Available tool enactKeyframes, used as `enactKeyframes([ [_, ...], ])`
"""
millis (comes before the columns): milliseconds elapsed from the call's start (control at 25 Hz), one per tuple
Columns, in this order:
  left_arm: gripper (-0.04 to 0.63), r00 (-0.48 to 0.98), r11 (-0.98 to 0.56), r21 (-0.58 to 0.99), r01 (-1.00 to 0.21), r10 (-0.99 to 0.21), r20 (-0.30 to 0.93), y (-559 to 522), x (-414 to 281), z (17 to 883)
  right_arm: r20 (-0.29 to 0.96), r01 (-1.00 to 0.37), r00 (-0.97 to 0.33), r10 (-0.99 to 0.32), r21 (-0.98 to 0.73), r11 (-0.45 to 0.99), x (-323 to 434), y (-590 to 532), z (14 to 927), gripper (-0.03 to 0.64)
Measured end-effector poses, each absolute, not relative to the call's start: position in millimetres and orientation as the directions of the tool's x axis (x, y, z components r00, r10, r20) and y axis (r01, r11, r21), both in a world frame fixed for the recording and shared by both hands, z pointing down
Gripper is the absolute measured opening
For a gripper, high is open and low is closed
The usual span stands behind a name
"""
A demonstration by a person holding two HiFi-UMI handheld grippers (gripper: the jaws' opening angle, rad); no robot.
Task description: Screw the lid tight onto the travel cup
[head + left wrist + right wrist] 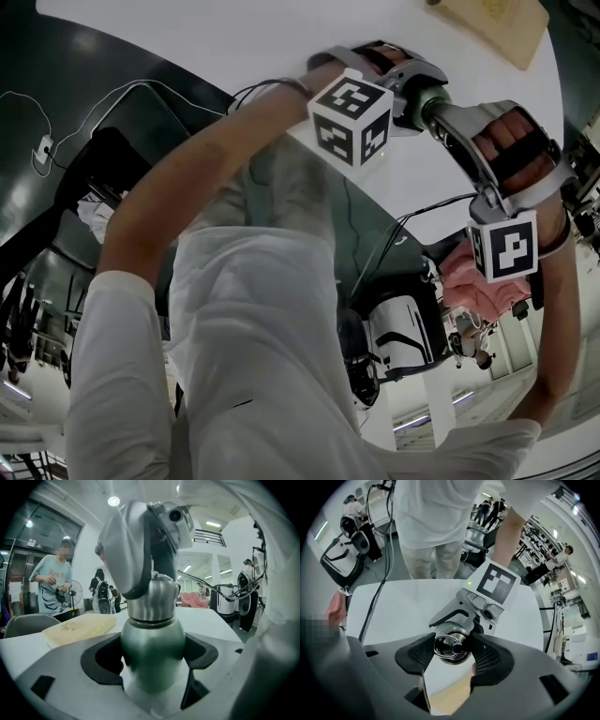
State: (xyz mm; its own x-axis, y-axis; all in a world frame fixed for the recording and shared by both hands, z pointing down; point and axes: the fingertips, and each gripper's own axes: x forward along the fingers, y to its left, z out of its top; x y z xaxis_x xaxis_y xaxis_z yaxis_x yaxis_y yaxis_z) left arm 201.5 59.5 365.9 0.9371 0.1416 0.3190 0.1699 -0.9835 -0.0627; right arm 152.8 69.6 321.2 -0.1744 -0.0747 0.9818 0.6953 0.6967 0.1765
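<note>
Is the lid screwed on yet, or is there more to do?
Done: the lid already sits on the travel cup. In hand: the left gripper clamps the cup's body, and the right gripper grips the lid from above. Left: twisting it tight; whether it is tight yet doesn't show.

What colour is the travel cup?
Shiny silver metal, greenish lower down on the travel cup; the left gripper view shows it best.

Left gripper view: right claw (pixel 146 569) covers lid (pixel 157 595) top; cup (pixel 152 634) base hidden in left claw (pixel 154 657). Right gripper view: cup body hidden under lid. Head view: cup mostly buried between claws, board (pixel 492 26) cut by top edge.
</note>
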Motion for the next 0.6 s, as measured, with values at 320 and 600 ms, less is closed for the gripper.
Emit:
enactKeyframes([
  [320, 0.359, 0.936, -0.982, -0.063, 0.178, 0.149, 0.318, 59.0, 200.9, 365.2, 0.946, 0.450, -0.320, -0.047, 0.196, 0.871, 146.3, 63.0, 314.8, 0.238],
  [600, 0.359, 0.934, -0.979, -0.070, 0.193, 0.162, 0.318, 60.1, 200.3, 365.2, 0.945, 0.648, -0.318, -0.072, 0.273, 0.711, 149.3, 69.7, 313.9, 0.238],
])
